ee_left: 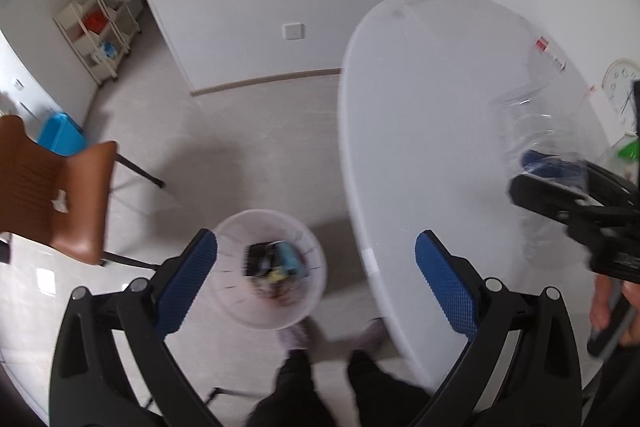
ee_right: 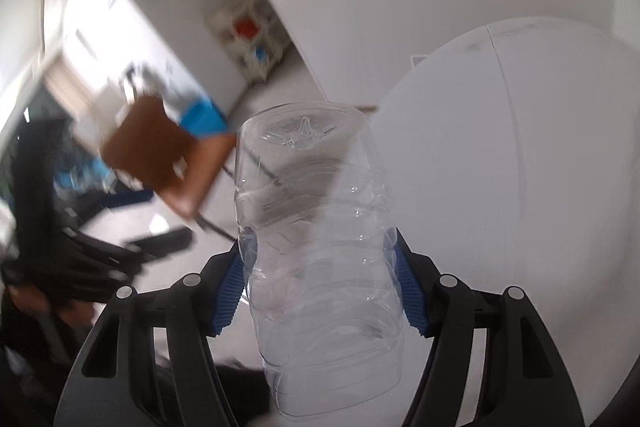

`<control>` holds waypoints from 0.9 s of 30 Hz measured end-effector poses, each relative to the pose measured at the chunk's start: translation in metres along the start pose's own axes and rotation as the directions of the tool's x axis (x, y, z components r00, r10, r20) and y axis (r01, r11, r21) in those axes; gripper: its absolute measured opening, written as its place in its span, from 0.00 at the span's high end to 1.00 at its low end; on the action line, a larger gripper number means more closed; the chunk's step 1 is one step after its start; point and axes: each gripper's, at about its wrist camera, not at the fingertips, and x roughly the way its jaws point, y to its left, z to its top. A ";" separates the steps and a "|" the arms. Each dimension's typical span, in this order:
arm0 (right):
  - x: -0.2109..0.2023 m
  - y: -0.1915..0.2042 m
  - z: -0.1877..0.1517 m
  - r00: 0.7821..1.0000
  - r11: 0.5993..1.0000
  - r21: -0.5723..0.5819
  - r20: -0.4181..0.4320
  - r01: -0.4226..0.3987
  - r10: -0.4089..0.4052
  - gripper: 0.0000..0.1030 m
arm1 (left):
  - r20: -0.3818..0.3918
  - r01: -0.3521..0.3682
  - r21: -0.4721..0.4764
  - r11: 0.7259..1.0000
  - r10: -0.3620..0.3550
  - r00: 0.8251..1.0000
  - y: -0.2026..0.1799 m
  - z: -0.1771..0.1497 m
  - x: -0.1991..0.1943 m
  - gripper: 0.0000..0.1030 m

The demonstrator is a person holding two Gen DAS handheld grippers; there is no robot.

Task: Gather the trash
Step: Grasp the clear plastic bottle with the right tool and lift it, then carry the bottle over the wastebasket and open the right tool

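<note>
Bottle (ee_right: 320,251) sitting clamped in the right gripper (ee_right: 320,287).
Left gripper (ee_left: 316,267) is gaping wide and empty above the bin (ee_left: 268,269), at 9 o'clock from the table (ee_left: 420,131).

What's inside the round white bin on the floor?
The white bin holds a jumble of trash: something black, something light blue, and yellowish bits. It's blurry, and whatever lies underneath is covered.

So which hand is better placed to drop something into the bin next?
Right. The right tongs are already clamped on the clear plastic bottle, lifted over the white table. The left tongs hang open and empty above the trash bin on the floor.
</note>
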 end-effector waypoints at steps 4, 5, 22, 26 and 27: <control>-0.003 0.036 -0.016 0.996 0.993 0.107 0.073 -0.054 0.046 0.35 | 0.009 -0.022 0.006 1.000 0.022 1.000 0.041 -0.015 -0.012 0.08; -0.001 0.044 -0.021 0.996 0.991 0.117 0.079 -0.060 0.051 0.35 | 0.010 -0.021 0.008 1.000 0.021 1.000 0.048 -0.017 -0.013 0.08; 0.078 0.083 -0.035 0.995 0.996 -0.017 -0.041 0.092 -0.092 0.35 | -0.012 0.015 0.007 1.000 -0.014 1.000 0.128 -0.044 0.012 0.08; 0.143 0.082 -0.041 0.980 0.989 -0.079 -0.148 0.125 -0.136 0.34 | -0.045 -0.026 -0.019 0.999 0.026 0.999 0.149 -0.059 0.056 0.08; 0.167 0.078 -0.045 0.972 0.988 -0.082 -0.184 0.131 -0.145 0.34 | -0.059 -0.049 -0.044 0.998 0.046 0.997 0.157 -0.065 0.074 0.08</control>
